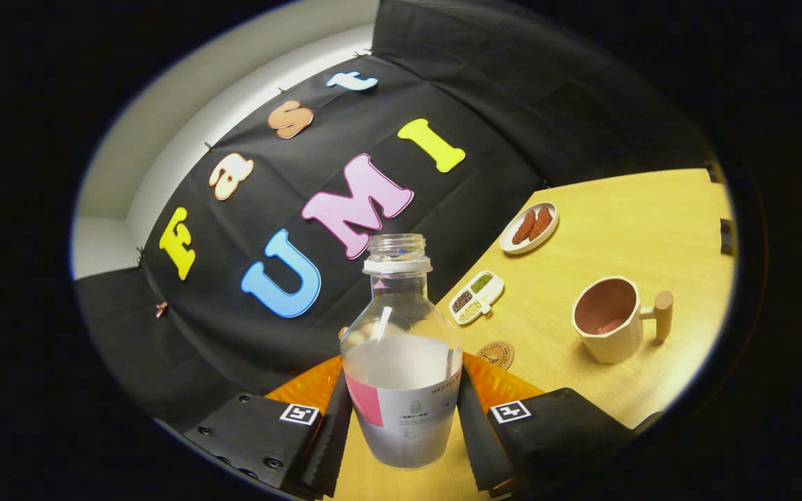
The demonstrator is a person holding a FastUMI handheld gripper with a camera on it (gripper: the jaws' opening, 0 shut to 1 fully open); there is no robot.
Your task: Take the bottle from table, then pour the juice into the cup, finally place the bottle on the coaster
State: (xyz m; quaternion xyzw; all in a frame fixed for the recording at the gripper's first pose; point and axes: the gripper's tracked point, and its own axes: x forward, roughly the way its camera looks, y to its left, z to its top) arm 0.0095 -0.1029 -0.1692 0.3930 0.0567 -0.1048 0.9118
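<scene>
You've got the bottle [402, 362] right between the fingers [335, 431] of the gripper [404, 428], both pads pressed on its lower body, cap off, whitish juice up to about the shoulder. Off to the right sits the cup [610, 319], a bit of liquid in its bottom. The coaster [497, 353] peeks out just beyond the bottle on the table [651, 223]

A clear, uncapped bottle [402, 362] with a white neck ring and a pale label marked with a pink patch sits between the fingers of my tool [401, 424], both pressing its sides. It holds pale liquid. Beyond it, a beige cup [608, 321] with a wooden handle stands upright on the desk [651, 229]. A small round brown coaster [496, 354] lies between them.
</scene>
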